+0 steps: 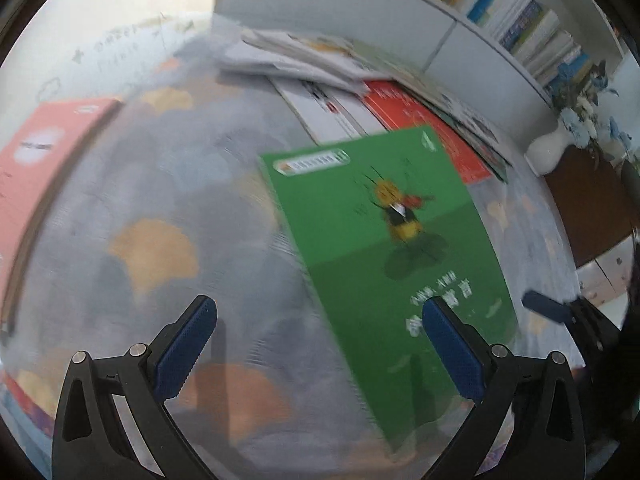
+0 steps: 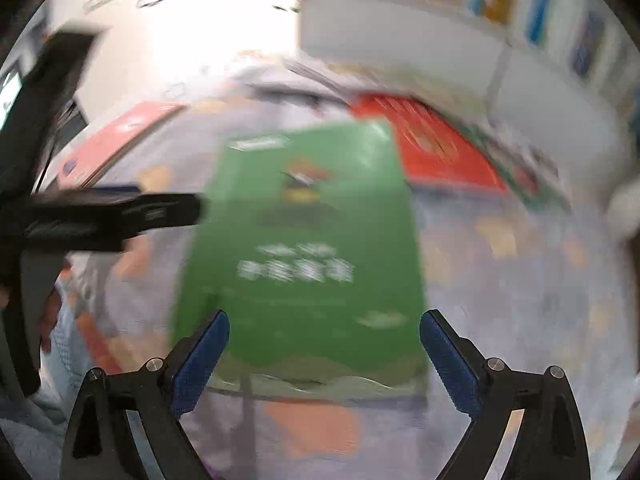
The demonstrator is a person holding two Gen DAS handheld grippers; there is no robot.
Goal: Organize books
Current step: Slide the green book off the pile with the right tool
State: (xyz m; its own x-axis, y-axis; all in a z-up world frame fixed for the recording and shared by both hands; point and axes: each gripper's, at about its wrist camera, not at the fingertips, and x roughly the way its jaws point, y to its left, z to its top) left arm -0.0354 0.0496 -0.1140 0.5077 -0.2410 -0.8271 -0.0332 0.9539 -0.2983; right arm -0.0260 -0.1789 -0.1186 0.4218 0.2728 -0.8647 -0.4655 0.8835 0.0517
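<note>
A green book (image 1: pixel 380 240) with a bee on its cover lies flat on the patterned cloth; it also shows in the right wrist view (image 2: pixel 308 248). My left gripper (image 1: pixel 316 344) is open and empty, above the book's left edge. My right gripper (image 2: pixel 324 356) is open and empty, just before the book's near edge. A red book (image 1: pixel 424 128) and white books (image 1: pixel 320 96) lie in a loose pile beyond it. A pink book (image 1: pixel 44 144) lies at the far left. Both views are motion-blurred.
A white shelf unit (image 1: pixel 400 12) with upright books (image 1: pixel 520 12) runs along the back. A white vase with blue flowers (image 1: pixel 556 144) stands on a brown surface at right. The other gripper (image 2: pixel 112 212) shows at the left of the right wrist view.
</note>
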